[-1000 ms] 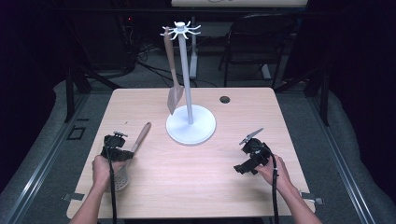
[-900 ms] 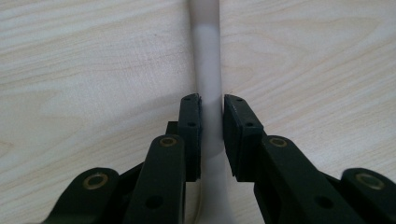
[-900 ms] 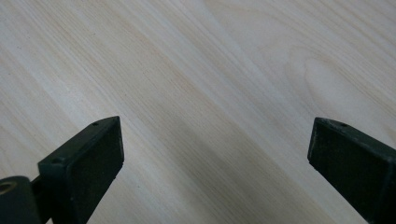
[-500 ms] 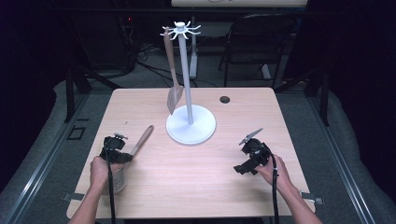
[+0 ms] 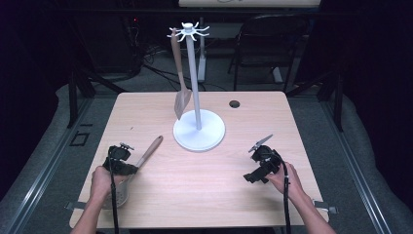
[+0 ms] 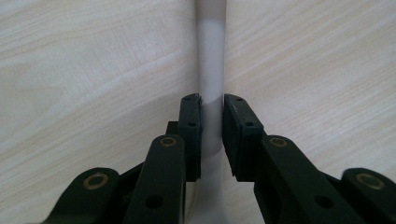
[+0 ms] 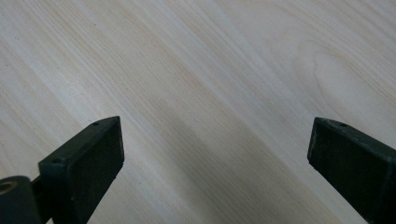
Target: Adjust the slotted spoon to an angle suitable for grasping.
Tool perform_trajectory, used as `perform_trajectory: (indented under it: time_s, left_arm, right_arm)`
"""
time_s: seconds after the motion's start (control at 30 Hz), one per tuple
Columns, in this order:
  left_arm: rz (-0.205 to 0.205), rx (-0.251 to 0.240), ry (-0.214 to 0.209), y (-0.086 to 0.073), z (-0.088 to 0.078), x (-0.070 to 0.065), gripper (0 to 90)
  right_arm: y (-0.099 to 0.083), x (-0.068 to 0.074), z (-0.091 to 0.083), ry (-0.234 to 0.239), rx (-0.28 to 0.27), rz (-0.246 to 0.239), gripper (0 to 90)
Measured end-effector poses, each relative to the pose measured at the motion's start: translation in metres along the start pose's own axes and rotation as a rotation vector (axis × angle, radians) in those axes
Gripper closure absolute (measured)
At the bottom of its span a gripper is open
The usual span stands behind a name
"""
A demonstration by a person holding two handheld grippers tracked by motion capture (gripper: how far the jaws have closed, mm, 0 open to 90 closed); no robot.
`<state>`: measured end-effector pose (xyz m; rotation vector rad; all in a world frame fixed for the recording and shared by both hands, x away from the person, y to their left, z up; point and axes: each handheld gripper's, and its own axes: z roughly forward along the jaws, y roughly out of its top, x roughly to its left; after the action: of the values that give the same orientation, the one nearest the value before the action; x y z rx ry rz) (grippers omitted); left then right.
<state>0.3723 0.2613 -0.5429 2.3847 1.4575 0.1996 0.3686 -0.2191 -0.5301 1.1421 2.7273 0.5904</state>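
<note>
This looks like a lab or recording studio rather than a home: a bare light-wood table [image 5: 146, 112] stands alone in a dark room on grey floor matting [image 5: 58, 161], with cables [image 5: 151, 73] trailing across the far floor and a black chair [image 5: 272, 44] behind.

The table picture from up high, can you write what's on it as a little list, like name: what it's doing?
stand: white pole on a round base, mid table
hanging turner: wooden turner hangs from the stand's top hooks
left gripper: shut on a utensil handle
utensil: wooden end points toward the stand; slotted head by the left hand
right gripper: open, holding nothing, above the table
hole: small dark round one in the tabletop
</note>
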Motion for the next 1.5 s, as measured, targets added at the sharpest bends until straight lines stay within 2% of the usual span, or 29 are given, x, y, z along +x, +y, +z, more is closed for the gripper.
perform_trajectory:
  time_s: [0.07, 0.1, 0.13, 0.17, 0.2, 0.23, 0.33, 0.47, 0.67, 0.87, 0.97, 1.17, 1.4, 1.5]
  left_arm:
    - [-0.003, 0.005, 0.002, 0.000, 0.000, 0.000, 77.3]
    - [-0.007, 0.005, 0.003, 0.000, -0.001, 0.000, 69.6]
    - [-0.036, -0.010, 0.004, 0.002, -0.003, 0.000, 61.1]
    - [-0.036, -0.027, -0.002, 0.003, -0.006, 0.000, 59.6]
    - [-0.036, -0.027, -0.002, 0.003, -0.006, 0.000, 58.6]
    - [-0.037, -0.053, 0.005, 0.007, -0.008, -0.001, 56.0]
    - [-0.035, -0.057, 0.006, 0.012, -0.006, -0.003, 53.6]
    - [-0.018, -0.033, 0.008, 0.020, -0.001, -0.004, 53.1]
    - [-0.029, -0.018, 0.037, 0.030, 0.005, -0.001, 56.4]
    - [-0.042, 0.006, 0.021, 0.029, 0.013, 0.003, 61.7]
    - [-0.038, 0.002, 0.014, 0.029, 0.014, 0.003, 65.3]
    - [0.002, 0.034, 0.031, 0.030, 0.020, -0.002, 69.3]
    - [0.018, 0.026, 0.056, 0.029, 0.020, -0.008, 74.4]
    - [0.010, 0.027, 0.055, 0.029, 0.020, -0.008, 75.9]
  right_arm:
    - [0.000, 0.000, 0.001, 0.003, 0.001, 0.002, 3.3]
    - [0.000, 0.000, 0.001, 0.003, 0.006, 0.004, 3.3]
    - [0.000, 0.000, 0.002, 0.005, 0.000, 0.007, 3.3]
    - [0.000, 0.000, 0.003, 0.017, -0.004, 0.010, 3.3]
    - [0.000, 0.000, 0.003, 0.017, -0.004, 0.010, 3.3]
    - [0.001, 0.000, 0.002, 0.006, 0.009, 0.001, 3.4]
    - [0.001, 0.000, 0.005, 0.005, 0.015, 0.007, 3.4]
    - [0.001, 0.001, 0.005, 0.011, 0.016, 0.005, 3.4]
    - [0.001, 0.001, 0.006, 0.011, 0.025, 0.002, 3.6]
    - [0.001, 0.001, 0.007, 0.008, 0.023, 0.000, 3.9]
    - [0.002, 0.001, 0.007, 0.008, 0.026, -0.004, 3.9]
    - [0.002, 0.001, 0.008, 0.002, 0.029, -0.003, 4.1]
    - [0.002, 0.001, 0.007, 0.003, 0.030, -0.011, 4.9]
    - [0.002, 0.002, 0.007, 0.005, 0.025, -0.009, 4.9]
